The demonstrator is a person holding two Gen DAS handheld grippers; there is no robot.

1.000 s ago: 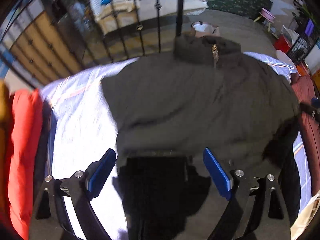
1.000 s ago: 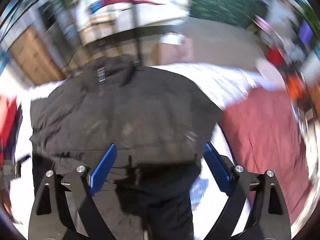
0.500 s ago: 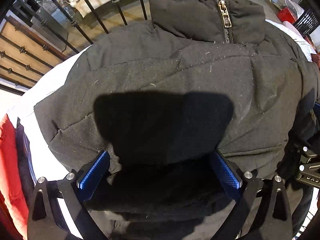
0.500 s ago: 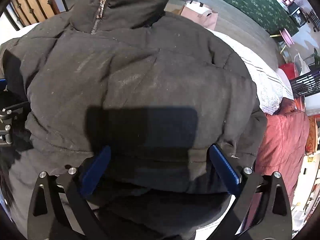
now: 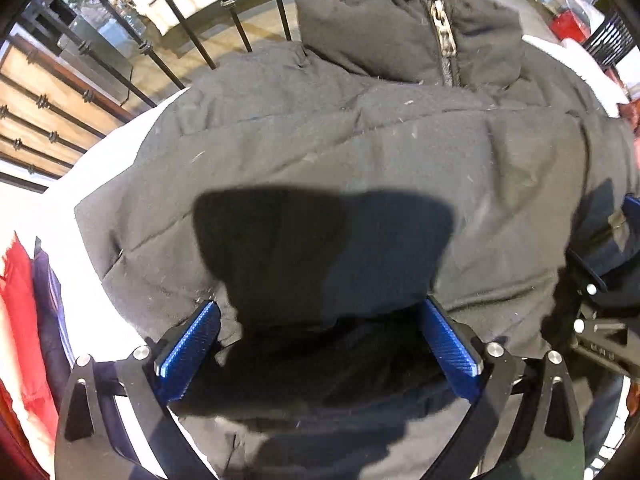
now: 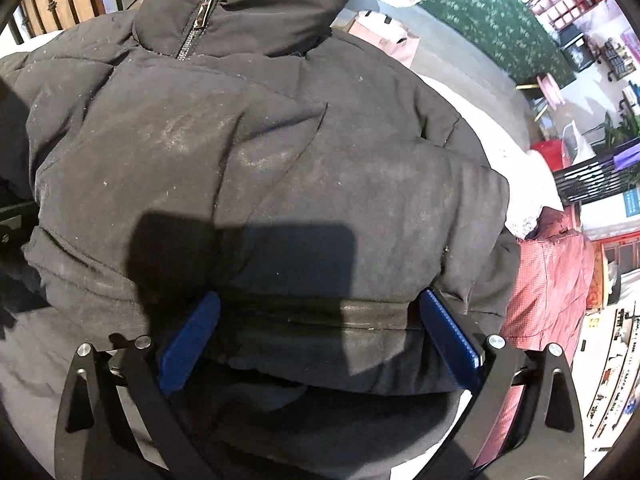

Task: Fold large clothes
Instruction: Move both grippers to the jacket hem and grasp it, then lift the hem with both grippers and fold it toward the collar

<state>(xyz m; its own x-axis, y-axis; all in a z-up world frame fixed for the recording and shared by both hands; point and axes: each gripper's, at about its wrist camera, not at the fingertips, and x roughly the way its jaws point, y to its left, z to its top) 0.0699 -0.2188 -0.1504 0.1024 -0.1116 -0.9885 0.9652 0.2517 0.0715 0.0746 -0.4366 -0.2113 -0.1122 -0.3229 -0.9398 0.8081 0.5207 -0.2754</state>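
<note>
Left wrist view: jacket [image 5: 340, 152] flat on bed [image 5: 100, 160], collar toward rail [image 5: 236, 20], zipped, hem nearest. Left gripper [image 5: 320, 336] and right gripper [image 6: 316, 332] wide, just opened, straddling hem, nothing pinched. Folding seemingly just begun; body unfolded.

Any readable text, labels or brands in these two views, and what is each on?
None can be read.
Blue sign, right edge of right view: lettering too small.
Embossed marking on the other tool's body, left view: blurred.
Jacket: no label or logo visible.
</note>
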